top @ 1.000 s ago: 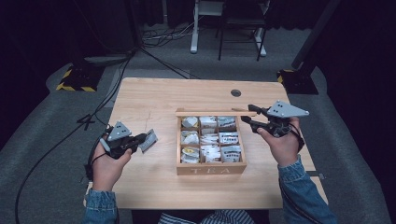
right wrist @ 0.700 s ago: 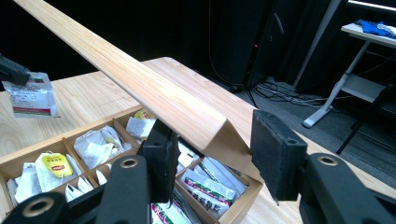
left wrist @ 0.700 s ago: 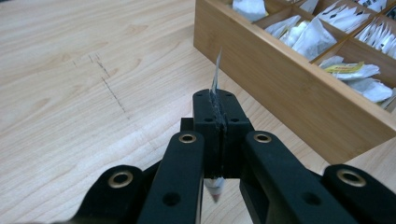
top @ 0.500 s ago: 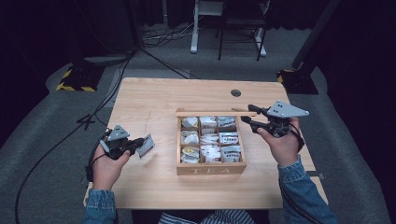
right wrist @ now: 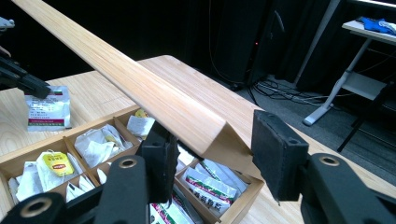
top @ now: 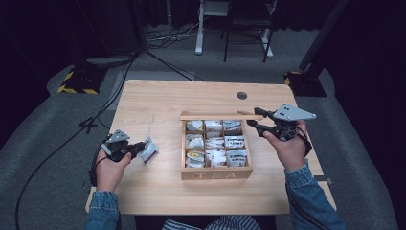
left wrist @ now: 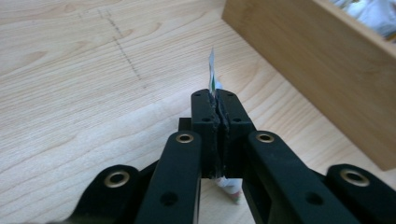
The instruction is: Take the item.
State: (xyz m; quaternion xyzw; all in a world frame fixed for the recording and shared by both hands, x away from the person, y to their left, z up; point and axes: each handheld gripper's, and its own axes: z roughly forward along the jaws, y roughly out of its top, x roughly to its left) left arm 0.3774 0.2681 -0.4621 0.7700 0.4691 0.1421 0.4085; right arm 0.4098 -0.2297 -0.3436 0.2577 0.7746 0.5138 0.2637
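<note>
A wooden tea box (top: 216, 174) marked TEA stands at mid-table, its compartments full of tea bags (right wrist: 56, 163). Its lid (top: 220, 115) is raised along the far side. My left gripper (top: 142, 149) is shut on a white tea bag packet (top: 149, 150), just above the table to the left of the box. In the left gripper view the packet (left wrist: 211, 65) sticks up edge-on from the closed jaws of the left gripper (left wrist: 217, 100). My right gripper (top: 253, 118) is open, and its jaws straddle the lid's right end (right wrist: 140, 81).
The box's wall (left wrist: 322, 60) is close on the right in the left gripper view. A round dark grommet (top: 242, 95) sits in the table's far right part. Beyond the table are cables and a desk frame (top: 201, 28) on the floor.
My left gripper has moved slightly toward the near edge and lower, carrying the packet. The right gripper has stayed at the lid.
</note>
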